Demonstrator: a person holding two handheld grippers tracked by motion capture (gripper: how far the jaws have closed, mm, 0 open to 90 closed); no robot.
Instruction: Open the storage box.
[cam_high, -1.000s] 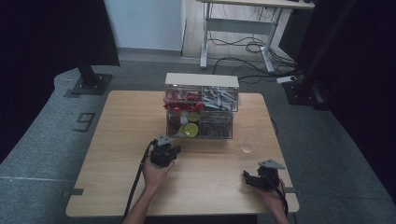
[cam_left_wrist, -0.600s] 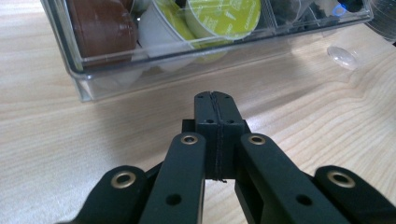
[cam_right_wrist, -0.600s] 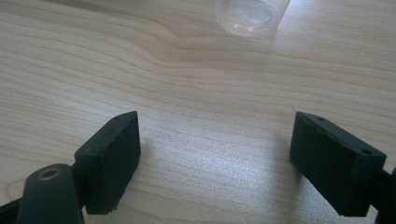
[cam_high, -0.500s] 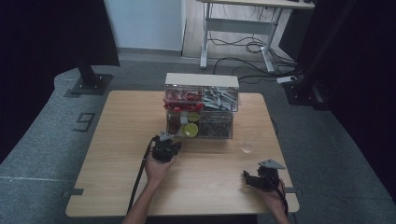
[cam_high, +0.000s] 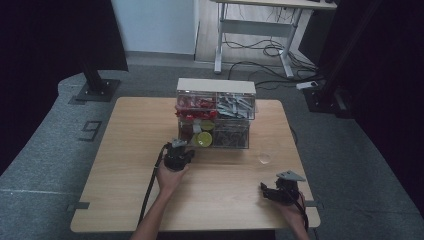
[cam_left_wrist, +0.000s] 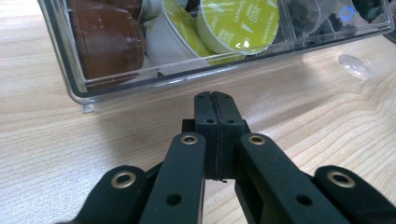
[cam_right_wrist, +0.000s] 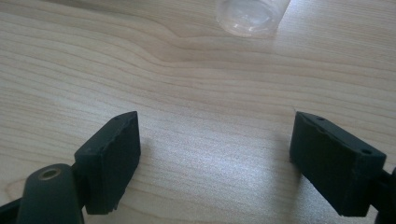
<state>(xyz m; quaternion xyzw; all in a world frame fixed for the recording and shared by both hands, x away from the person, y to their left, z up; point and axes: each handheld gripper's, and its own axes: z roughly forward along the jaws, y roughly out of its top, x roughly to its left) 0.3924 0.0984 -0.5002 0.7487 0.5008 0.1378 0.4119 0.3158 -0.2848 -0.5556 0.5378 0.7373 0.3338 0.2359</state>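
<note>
**Left gripper closes in on the capsule drawer**

The left gripper (cam_high: 178, 156) has crept forward over the last second and now sits right at the front of the clear organiser (cam_high: 216, 114), which stands at the middle of the table's (cam_high: 125, 150) far edge. In the left gripper view its jaws are pressed tight together with nothing between them, tips just short of the lower drawer (cam_left_wrist: 140, 84). Behind that clear wall lie a yellow-green capsule (cam_left_wrist: 238, 23) and a brown capsule (cam_left_wrist: 105, 37). With jaws clenched like that, this looks like a nudge or hook at the drawer front, not a grab.

The right gripper (cam_high: 280, 191) hasn't budged, parked near the table's near right corner, jaws spread wide over bare wood. The small clear cup (cam_right_wrist: 252, 16) waits just ahead of it, untouched.
</note>
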